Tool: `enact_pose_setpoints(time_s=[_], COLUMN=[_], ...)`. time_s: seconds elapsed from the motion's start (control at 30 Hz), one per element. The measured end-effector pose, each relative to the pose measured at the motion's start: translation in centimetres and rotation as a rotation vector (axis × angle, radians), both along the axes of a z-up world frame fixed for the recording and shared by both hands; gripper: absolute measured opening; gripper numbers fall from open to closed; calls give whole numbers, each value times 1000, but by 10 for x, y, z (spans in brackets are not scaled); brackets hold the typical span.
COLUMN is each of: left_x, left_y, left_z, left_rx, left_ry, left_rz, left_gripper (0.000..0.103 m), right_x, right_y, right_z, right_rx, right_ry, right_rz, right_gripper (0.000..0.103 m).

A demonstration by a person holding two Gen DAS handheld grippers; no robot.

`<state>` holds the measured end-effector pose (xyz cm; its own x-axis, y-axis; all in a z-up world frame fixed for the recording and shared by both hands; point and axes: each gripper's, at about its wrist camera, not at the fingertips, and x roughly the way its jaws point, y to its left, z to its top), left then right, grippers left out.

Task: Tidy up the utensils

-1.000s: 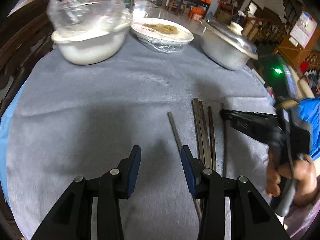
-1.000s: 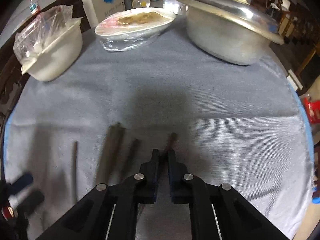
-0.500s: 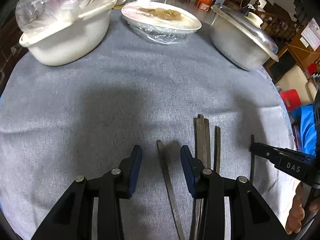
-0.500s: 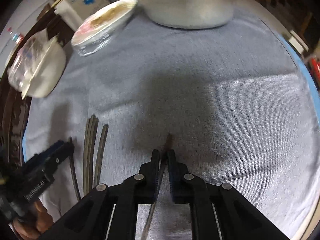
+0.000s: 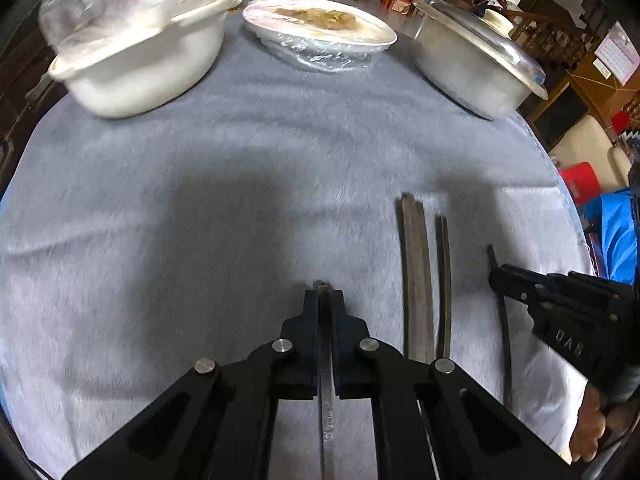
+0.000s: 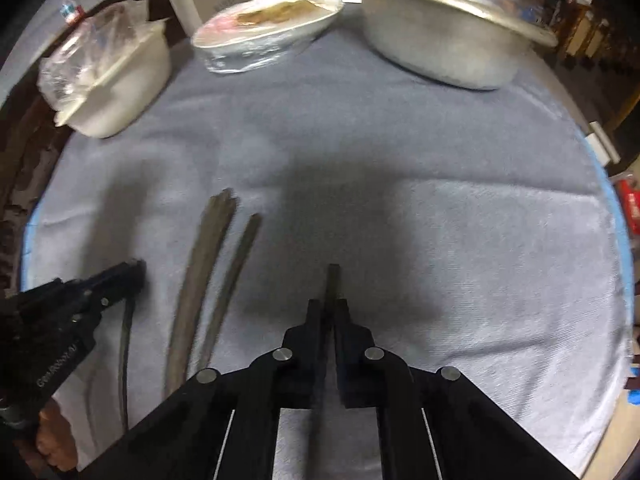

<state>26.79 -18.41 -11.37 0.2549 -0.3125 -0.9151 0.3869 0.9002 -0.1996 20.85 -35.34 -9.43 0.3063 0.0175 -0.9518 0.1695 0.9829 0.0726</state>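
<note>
Several dark chopsticks lie on the grey cloth point(image 5: 240, 200). In the left wrist view my left gripper point(image 5: 323, 295) points steeply down, its jaws closing tight on one chopstick point(image 5: 326, 420) that runs back between them. To its right a bundle of chopsticks point(image 5: 416, 272) and a single one point(image 5: 443, 280) lie loose. My right gripper point(image 6: 328, 307) is closing on another chopstick point(image 6: 332, 280), whose tip sticks out ahead. In the right wrist view the loose bundle point(image 6: 200, 272) lies to the left, and beyond it is the left gripper point(image 6: 136, 272).
At the far side of the round table stand a white bowl point(image 5: 152, 68) under loose plastic, a film-covered plate point(image 5: 320, 36) of food and a lidded metal pot point(image 5: 472, 68). A hand point(image 5: 592, 428) grips the right tool. Furniture and chairs crowd the room beyond.
My left gripper came down over the single chopstick and its open jaws shut on it. My right gripper kept its chopstick and shifted sideways, close beside the loose bundle.
</note>
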Motion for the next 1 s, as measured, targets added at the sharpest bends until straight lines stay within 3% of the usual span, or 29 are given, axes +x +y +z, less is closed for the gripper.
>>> enact_pose_setpoints(time_s=[0.17, 0.3, 0.63, 1.0], left_x=[-19, -35, -123, -217], left_y=[27, 48, 88, 105], left_z=[6, 29, 132, 188], left_rx=[-22, -66, -174, -216], left_ry=[-1, -45, -322, -542], left_rz=[23, 42, 71, 109], left_gripper=[5, 5, 5, 5], right_x=[-31, -58, -125, -229], right_y=[6, 8, 18, 47], right_z=[20, 50, 100, 146], right_rx=[75, 107, 117, 17], right_ry=[-79, -164, -424, -681], right_rz=[26, 44, 54, 18], right_gripper=[6, 6, 6, 6])
